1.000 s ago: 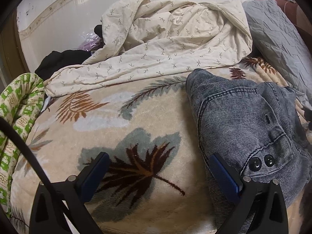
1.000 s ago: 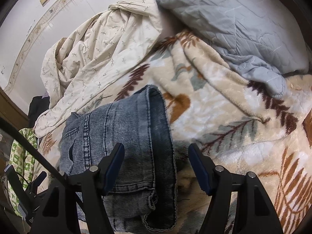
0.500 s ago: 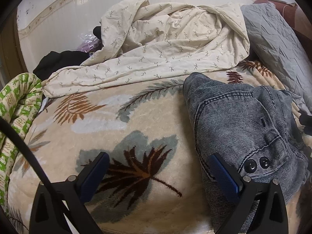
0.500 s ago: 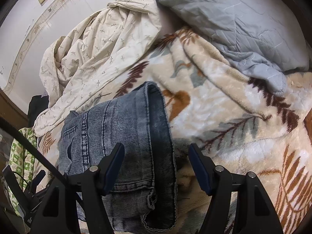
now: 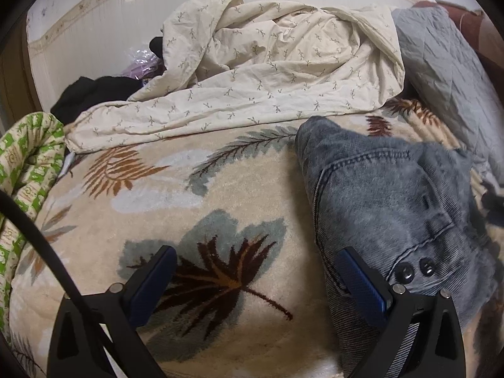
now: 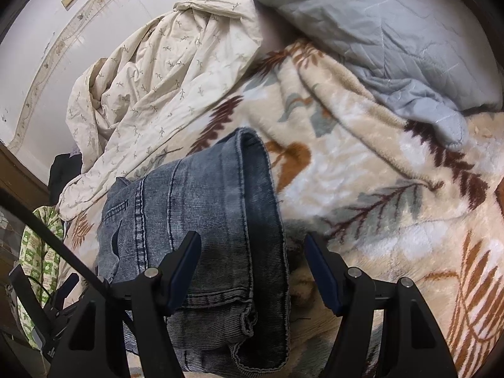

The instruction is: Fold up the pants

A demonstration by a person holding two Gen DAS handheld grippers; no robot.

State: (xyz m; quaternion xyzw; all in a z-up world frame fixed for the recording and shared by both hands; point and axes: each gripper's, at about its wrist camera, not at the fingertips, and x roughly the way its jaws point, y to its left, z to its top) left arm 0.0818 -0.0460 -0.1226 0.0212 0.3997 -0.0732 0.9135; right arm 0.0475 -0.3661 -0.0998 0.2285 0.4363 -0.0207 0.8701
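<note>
The pants (image 5: pixel 393 208) are grey-blue washed denim, folded into a compact bundle on a beige leaf-patterned blanket (image 5: pixel 195 220). In the left wrist view they lie at the right, waistband buttons facing me. My left gripper (image 5: pixel 255 271) is open and empty, its right finger at the bundle's left edge. In the right wrist view the pants (image 6: pixel 204 214) lie lower left with the hems near me. My right gripper (image 6: pixel 252 252) is open and empty, hovering over the bundle's right edge.
A crumpled cream sheet (image 5: pixel 267 72) lies behind the pants. A grey quilted pillow (image 6: pixel 378 25) sits at the back right. A green patterned cloth (image 5: pixel 25 163) and dark clothes (image 5: pixel 94 91) lie at the left edge. A white tiled wall (image 5: pixel 126 15) stands behind.
Both grippers have drawn back slightly from the folded pants. The pants have not moved and both grippers stay open.
</note>
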